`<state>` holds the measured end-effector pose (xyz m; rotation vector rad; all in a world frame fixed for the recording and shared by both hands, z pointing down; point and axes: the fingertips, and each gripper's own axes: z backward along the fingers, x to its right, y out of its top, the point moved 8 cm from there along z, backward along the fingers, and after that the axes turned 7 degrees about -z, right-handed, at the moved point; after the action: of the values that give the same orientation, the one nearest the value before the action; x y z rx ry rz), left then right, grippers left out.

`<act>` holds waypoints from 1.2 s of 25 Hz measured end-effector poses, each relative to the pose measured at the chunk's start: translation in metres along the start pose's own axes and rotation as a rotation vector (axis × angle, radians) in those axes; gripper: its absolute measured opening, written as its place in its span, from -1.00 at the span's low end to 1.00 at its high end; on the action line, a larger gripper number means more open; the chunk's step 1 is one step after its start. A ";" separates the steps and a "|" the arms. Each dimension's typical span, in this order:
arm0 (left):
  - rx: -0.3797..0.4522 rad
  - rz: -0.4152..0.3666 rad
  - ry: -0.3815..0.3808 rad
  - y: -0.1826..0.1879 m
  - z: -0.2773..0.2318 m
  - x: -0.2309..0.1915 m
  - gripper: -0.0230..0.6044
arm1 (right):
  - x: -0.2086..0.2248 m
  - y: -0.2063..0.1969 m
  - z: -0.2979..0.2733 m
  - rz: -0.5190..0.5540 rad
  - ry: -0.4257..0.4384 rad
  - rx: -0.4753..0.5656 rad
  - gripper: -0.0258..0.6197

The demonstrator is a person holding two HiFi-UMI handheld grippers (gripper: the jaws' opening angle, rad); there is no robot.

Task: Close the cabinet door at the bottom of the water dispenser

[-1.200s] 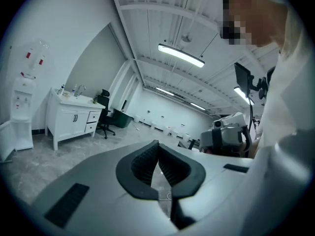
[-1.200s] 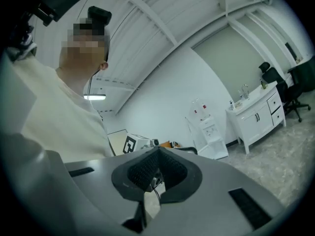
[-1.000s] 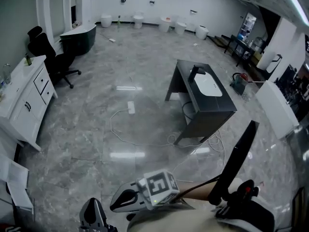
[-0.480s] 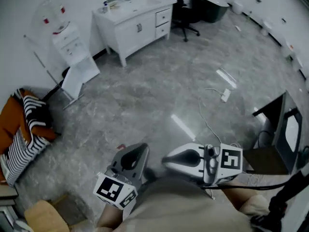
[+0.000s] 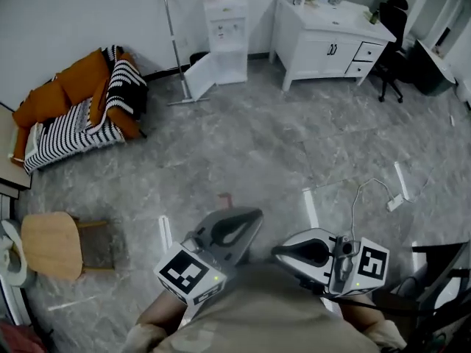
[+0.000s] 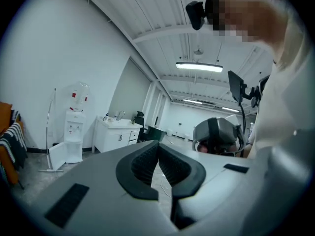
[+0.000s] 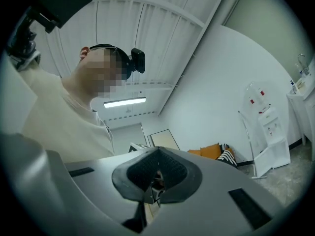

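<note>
Far ahead, cabinet door (image 5: 199, 76) ajar; left tool (image 5: 250, 218), right tool (image 5: 283, 250) both closed, empty.

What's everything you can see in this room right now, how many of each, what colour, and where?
water dispenser: one, white, far wall
cabinet door: one, white, swung open at the dispenser's bottom
pole: one, pale, standing left of the dispenser
sink cabinet: one, white, right of the dispenser
office chair: one, black, far right
sofa: one, orange, left wall
blanket: one, black-and-white striped, on the sofa
stool: one, tan, lower left
power strip: one, white, on the floor at right
left gripper: one, grey, shut, empty
right gripper: one, grey, shut, empty
</note>
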<state>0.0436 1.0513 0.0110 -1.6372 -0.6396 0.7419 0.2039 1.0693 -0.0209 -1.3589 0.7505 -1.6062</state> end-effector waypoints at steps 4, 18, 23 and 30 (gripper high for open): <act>0.004 0.007 0.045 0.005 0.010 -0.013 -0.96 | 0.008 -0.001 -0.015 -0.028 0.018 -0.022 -0.87; -0.017 0.000 0.239 0.030 -0.084 -0.002 -0.96 | 0.073 0.046 0.074 -0.074 0.020 0.003 -0.87; -0.025 -0.018 0.218 0.033 -0.138 0.019 -0.95 | 0.101 0.064 0.118 -0.090 0.053 -0.002 -0.87; -0.093 -0.074 0.284 0.042 -0.180 0.039 -0.95 | 0.131 0.080 0.155 -0.166 0.108 0.003 -0.87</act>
<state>0.2063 0.9587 -0.0122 -1.7539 -0.5324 0.4203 0.3710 0.9310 0.0017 -1.3706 0.7135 -1.8228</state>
